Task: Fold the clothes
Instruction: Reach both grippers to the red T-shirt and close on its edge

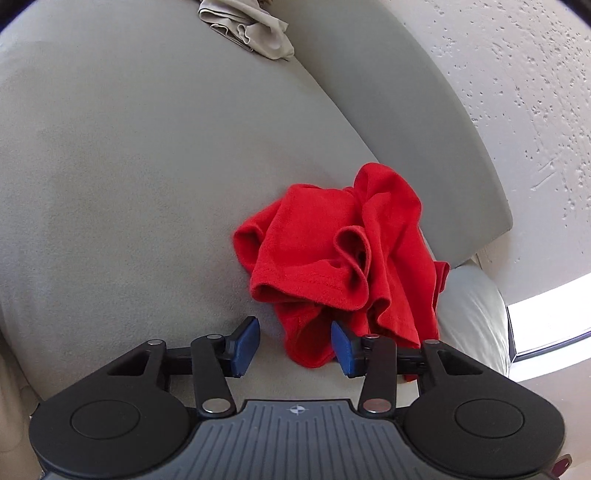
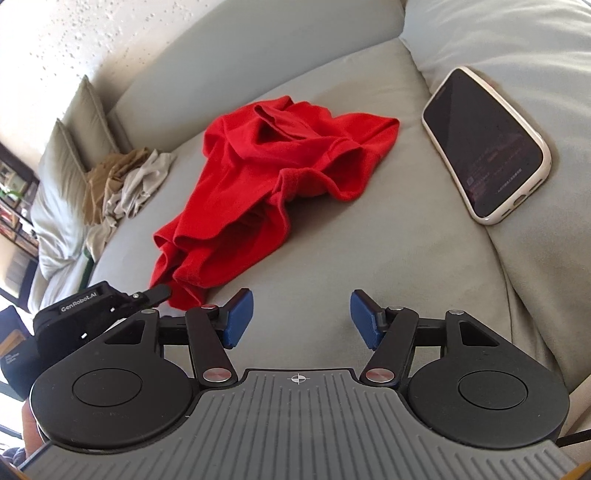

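Note:
A crumpled red garment (image 1: 332, 258) (image 2: 266, 177) lies on the grey sofa seat (image 1: 129, 166) (image 2: 369, 251). My left gripper (image 1: 294, 347) is low at the garment's near edge. Its blue pads (image 1: 245, 347) stand apart, with a lobe of the red hem lying between them and against the right pad; they do not pinch it. In the right wrist view the left gripper (image 2: 110, 306) shows at the garment's lower left corner. My right gripper (image 2: 301, 319) hovers open over bare seat, nearer than the garment, with nothing between its fingers.
A phone (image 2: 487, 147) in a pale case lies face up on the armrest cushion at right. A pile of beige and tan clothes (image 1: 247, 29) (image 2: 125, 184) sits further along the seat. The backrest (image 1: 388, 110) and a textured wall (image 1: 498, 74) run behind.

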Motion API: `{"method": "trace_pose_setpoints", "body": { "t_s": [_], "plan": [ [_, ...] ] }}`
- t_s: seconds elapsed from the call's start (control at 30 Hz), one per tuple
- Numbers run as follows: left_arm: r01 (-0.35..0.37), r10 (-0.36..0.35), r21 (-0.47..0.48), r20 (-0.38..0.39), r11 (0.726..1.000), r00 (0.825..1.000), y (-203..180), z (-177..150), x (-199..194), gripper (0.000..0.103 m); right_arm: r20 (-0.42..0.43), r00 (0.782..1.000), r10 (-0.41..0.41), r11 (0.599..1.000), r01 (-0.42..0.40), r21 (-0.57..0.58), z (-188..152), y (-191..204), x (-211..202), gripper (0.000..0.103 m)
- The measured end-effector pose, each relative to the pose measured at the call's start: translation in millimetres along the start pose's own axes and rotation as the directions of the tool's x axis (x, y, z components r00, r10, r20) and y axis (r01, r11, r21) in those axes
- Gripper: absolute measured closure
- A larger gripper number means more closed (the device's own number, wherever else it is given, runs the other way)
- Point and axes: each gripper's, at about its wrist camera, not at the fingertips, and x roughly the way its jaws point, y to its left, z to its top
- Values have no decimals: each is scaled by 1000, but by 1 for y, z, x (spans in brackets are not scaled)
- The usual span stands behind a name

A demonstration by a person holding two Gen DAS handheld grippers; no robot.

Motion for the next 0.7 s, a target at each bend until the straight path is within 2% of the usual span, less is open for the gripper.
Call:
{"method": "trace_pose_setpoints", "body": {
  "t_s": [0.1,0.2,0.23,0.27,0.3,0.37,0.5,0.6,0.67,0.7],
  "plan": [
    [-25,26,37,-21,999,999,-10,3,11,61,-2,1000,4,1000,-4,7,0,-4,3,39],
    [-79,81,94,-23,992,996,-23,3,22,68,2,1000,10,1000,-11,10,0,-6,3,39],
    [-101,104,101,-21,990,994,-27,3,24,72,5,1000,12,1000,-12,14,0,-7,2,39],
    [-115,117,90,-17,989,993,-26,4,26,81,9,1000,13,1000,-13,18,0,-8,2,39],
    [-128,130,78,-13,989,991,-25,5,27,83,12,1000,14,1000,-15,23,0,-9,1,39],
    [-147,148,62,-6,987,989,-22,5,27,94,28,1000,14,999,-15,36,3,-12,-1,39],
    [-138,136,79,30,987,990,-21,10,13,98,61,998,16,997,-21,74,10,-20,-4,39],
    [-150,138,126,95,981,986,-19,23,-11,98,89,996,30,978,-48,205,23,-40,-1,39],
    [-186,164,156,142,970,976,-17,33,-27,98,102,995,8,962,-35,270,32,-52,3,47],
    [-211,183,180,161,961,970,-16,38,-32,98,108,994,-9,964,-20,264,37,-54,5,58]
  ]
}}
